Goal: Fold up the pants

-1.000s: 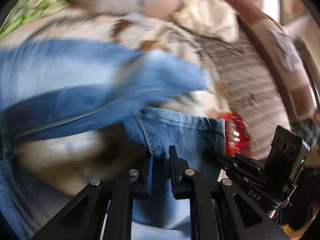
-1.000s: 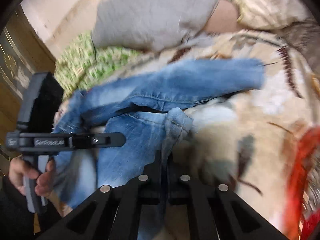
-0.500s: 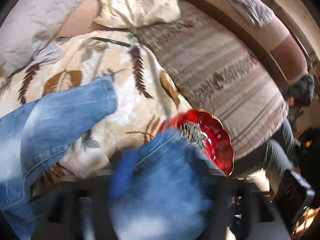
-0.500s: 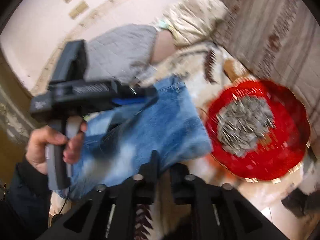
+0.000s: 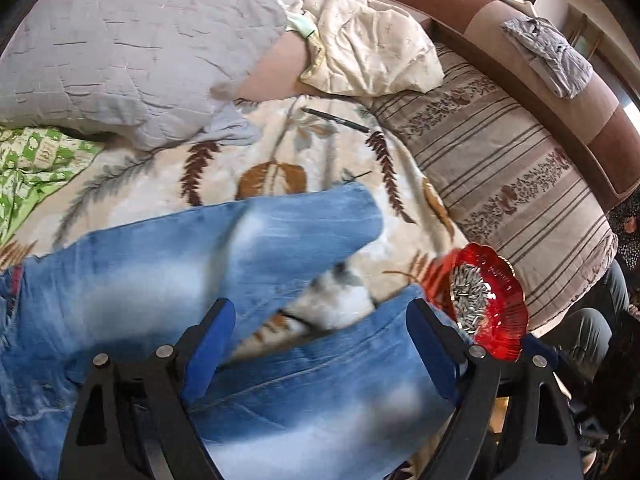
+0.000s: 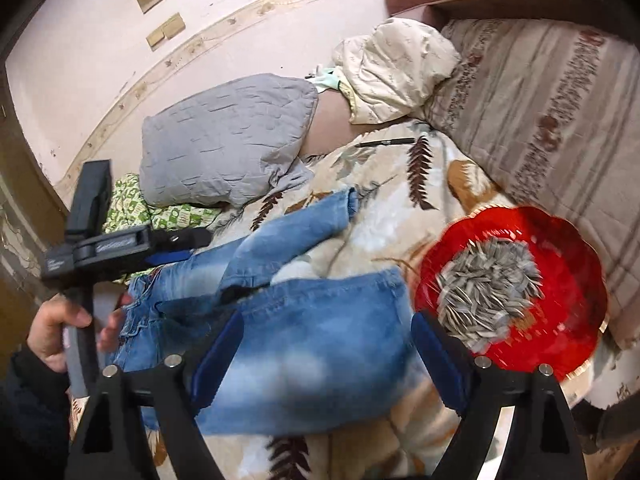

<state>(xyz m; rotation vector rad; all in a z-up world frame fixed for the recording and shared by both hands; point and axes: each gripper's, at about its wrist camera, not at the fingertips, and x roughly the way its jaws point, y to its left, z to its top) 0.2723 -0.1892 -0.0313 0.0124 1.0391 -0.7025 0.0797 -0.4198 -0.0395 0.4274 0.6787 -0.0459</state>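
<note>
Blue jeans (image 5: 168, 272) lie on a leaf-patterned blanket (image 5: 280, 152), the two legs spread apart toward the right. My left gripper (image 5: 320, 344) is open, its blue pads on either side of the near leg (image 5: 320, 384), holding nothing. In the right wrist view the jeans (image 6: 312, 344) lie below my right gripper (image 6: 324, 360), which is open over the near leg's hem. The left gripper's body (image 6: 104, 248) shows at the left there, held by a hand near the waistband.
A red dish of sunflower seeds (image 6: 512, 292) sits right beside the near leg's hem; it also shows in the left wrist view (image 5: 480, 304). A grey pillow (image 5: 128, 52), a cream cloth (image 5: 368, 52), a pen (image 5: 336, 115) and a striped sofa cushion (image 5: 512, 184) lie beyond.
Both grippers were shut on the jeans a second ago and have let go and opened. The leg now lies flat beside the red dish.
</note>
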